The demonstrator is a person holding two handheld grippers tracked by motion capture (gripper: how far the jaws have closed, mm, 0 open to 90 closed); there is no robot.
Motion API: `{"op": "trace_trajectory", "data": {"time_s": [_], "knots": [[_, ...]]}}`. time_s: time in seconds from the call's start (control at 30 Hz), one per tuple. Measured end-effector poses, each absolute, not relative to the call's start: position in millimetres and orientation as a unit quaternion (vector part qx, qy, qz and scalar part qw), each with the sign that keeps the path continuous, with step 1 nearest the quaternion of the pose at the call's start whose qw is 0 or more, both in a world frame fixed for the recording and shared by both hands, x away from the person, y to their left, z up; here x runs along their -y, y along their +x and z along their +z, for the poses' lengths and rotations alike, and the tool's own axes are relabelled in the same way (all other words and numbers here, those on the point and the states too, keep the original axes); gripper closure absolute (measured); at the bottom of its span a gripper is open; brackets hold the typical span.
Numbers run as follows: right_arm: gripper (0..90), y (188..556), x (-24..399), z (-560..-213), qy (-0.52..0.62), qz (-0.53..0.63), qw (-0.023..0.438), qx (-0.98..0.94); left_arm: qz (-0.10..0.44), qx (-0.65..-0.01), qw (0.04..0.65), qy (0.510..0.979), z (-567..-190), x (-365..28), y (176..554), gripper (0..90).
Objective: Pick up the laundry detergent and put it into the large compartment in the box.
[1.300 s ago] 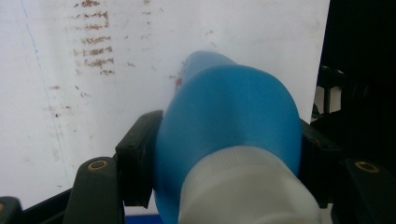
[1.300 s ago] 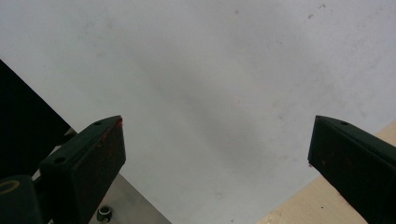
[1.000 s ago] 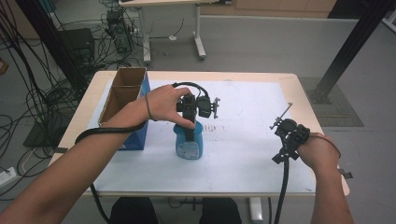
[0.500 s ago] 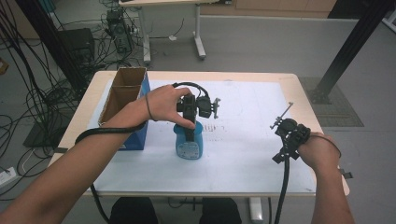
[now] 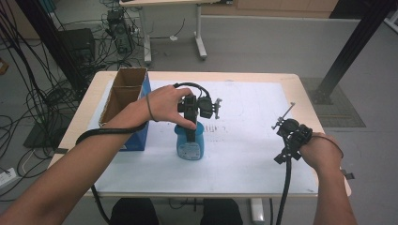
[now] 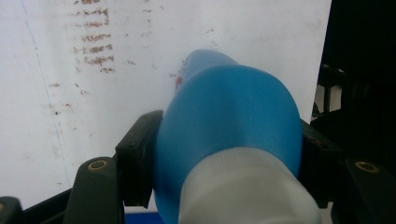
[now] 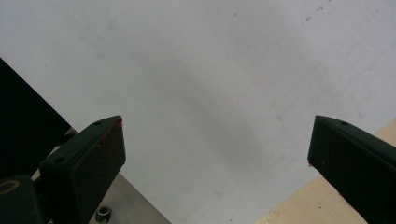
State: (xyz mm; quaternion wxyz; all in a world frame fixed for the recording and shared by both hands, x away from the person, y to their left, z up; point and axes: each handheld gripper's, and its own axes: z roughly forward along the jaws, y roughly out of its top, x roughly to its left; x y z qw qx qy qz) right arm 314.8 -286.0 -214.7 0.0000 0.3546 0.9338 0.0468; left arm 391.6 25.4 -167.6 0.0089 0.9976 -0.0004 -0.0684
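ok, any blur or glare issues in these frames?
High view: even light, sharp, no glare. Left gripper view: the blue bottle sits so close that it and its white cap look soft. Right gripper view: the white sheet is plain, with a faint diagonal shadow.

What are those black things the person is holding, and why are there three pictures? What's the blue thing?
A person sits at a table and holds a black pinching tool, called a gripper, in each hand. Each one has two jaws that squeeze together like tongs.

One picture comes from a camera up high, looking down at the table. The other two come from little cameras riding on the grippers, so you look along their jaws.

The left gripper is squeezing a blue bottle with a white cap; its jaws press on both sides. The bottle stands on a big white sheet that covers the table. The right gripper has its jaws wide apart over the sheet and holds nothing. A cardboard box, open on top, sits at the left.
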Motion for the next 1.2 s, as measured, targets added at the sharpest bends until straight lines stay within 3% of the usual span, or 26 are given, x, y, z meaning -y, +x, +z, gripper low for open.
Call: {"op": "trace_trajectory", "data": {"time_s": [1.2], "knots": [[3.9,314.9,285.7,-218.6,0.356,0.05,-0.004,-0.933,-0.068,0.001,0.008,0.998,-167.3,-25.3,391.3,36.1]]}}
